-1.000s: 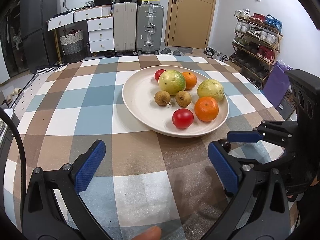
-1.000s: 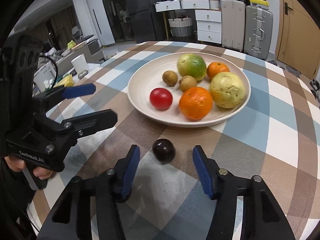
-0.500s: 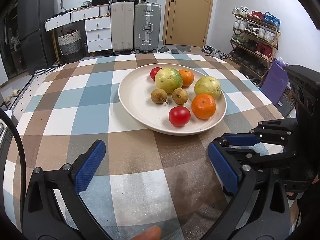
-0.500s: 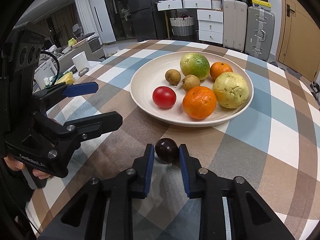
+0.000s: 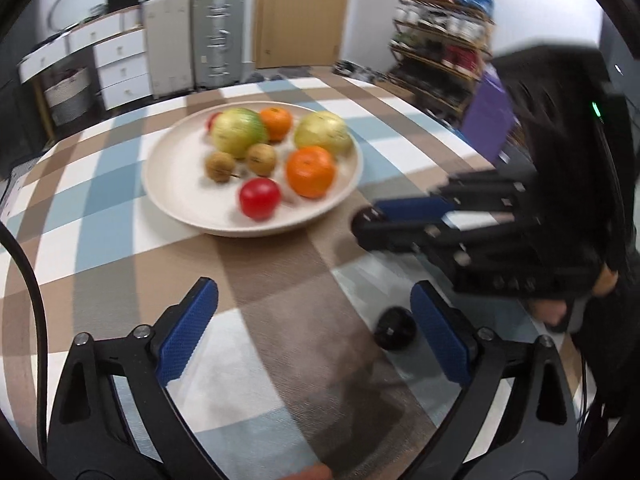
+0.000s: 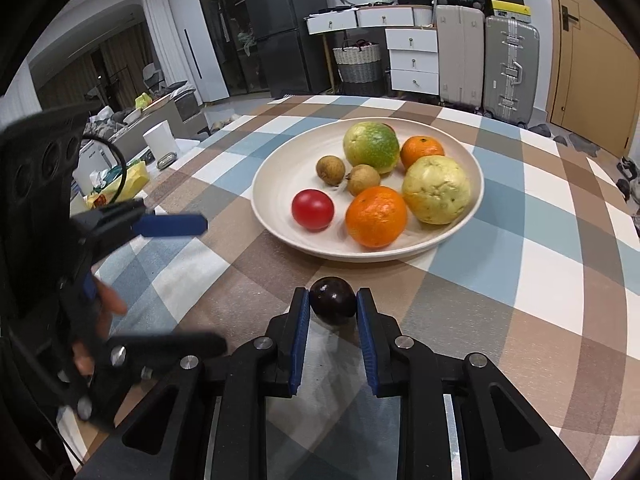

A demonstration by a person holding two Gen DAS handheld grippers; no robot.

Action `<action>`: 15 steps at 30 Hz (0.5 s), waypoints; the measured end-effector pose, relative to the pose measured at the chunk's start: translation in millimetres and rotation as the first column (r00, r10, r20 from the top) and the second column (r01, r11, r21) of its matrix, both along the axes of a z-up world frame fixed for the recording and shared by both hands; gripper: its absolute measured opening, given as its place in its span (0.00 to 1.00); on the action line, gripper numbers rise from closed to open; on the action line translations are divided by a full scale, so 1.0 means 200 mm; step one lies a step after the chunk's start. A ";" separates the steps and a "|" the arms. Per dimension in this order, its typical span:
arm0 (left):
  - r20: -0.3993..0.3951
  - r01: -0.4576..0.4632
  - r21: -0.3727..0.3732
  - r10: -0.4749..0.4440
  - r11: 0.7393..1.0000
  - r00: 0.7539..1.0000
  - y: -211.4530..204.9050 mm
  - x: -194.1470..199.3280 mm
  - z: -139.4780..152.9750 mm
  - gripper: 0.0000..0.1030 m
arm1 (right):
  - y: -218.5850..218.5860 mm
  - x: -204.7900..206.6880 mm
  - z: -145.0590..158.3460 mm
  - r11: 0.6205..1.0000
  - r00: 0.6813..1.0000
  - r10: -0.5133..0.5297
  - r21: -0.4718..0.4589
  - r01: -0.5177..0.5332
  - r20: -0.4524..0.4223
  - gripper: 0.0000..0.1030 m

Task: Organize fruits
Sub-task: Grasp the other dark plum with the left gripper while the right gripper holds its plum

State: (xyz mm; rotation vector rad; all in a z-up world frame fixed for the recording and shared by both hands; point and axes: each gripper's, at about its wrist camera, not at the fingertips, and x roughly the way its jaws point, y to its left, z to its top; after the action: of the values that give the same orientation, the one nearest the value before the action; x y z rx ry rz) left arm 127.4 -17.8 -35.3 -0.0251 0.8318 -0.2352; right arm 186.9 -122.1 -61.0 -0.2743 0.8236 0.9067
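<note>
Table: checked cloth [image 6: 520, 280] under everything, suitcases and drawers behind; cloth looks smooth, so round things will roll on it
Plate: cream plate [image 6: 276, 168] already carries the pile, with the tomato [image 6: 312, 209] and the big orange [image 6: 376, 216] nearest me
Fruit in hand: dark fruit [image 6: 333, 301] sits on the cloth just short of the plate's near rim, pinched at the very tips of my right gripper [image 6: 332, 301], pads pressed on both its sides
Other hand: left gripper [image 5: 314, 296] spread wide, jaws just been closing a little; a dark round thing [image 5: 394, 328] lies on the cloth between them, close by the right-hand finger, untouched. Blurred, so I cannot say if it is a second fruit
Risk one: tip-only hold on a smooth ball; I judge it could squirt forward on the lift and roll under the rim or off the table
Risk two: squeezing harder to fix that may bruise it
Risk three: free space on the plate is on its left side; dropped from high, the fruit could knock the tomato
Risk four: both grippers work close together, so a clash is possible
</note>
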 end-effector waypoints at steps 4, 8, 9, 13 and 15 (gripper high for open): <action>-0.014 0.077 0.030 -0.077 0.997 0.997 -0.08 -0.02 -0.03 0.76 | -0.01 -0.01 0.01 1.000 1.000 -0.003 0.003 0.003 0.004 0.24; -0.021 0.135 0.040 -0.135 0.990 0.991 -0.12 -0.05 -0.03 0.73 | -0.01 0.00 0.01 1.000 1.000 -0.008 0.006 0.008 0.005 0.24; -0.025 0.139 0.035 -0.138 0.990 0.990 -0.12 -0.05 -0.03 0.73 | -0.01 0.00 0.01 1.000 1.000 -0.010 0.007 0.010 0.006 0.24; -0.038 0.168 0.026 -0.167 0.985 0.985 -0.14 -0.06 -0.04 0.70 | -0.02 0.00 0.01 1.000 1.000 -0.011 0.011 0.011 0.008 0.24; -0.042 0.175 0.027 -0.174 0.984 0.984 -0.14 -0.07 -0.04 0.70 | -0.02 0.00 0.01 1.000 1.000 -0.011 0.011 0.010 0.007 0.24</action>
State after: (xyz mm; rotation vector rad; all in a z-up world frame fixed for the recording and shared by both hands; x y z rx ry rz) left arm 114.1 -46.3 -43.8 0.0724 0.8775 -0.3877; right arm 186.8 -125.3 -58.4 -0.2633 0.8124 0.8997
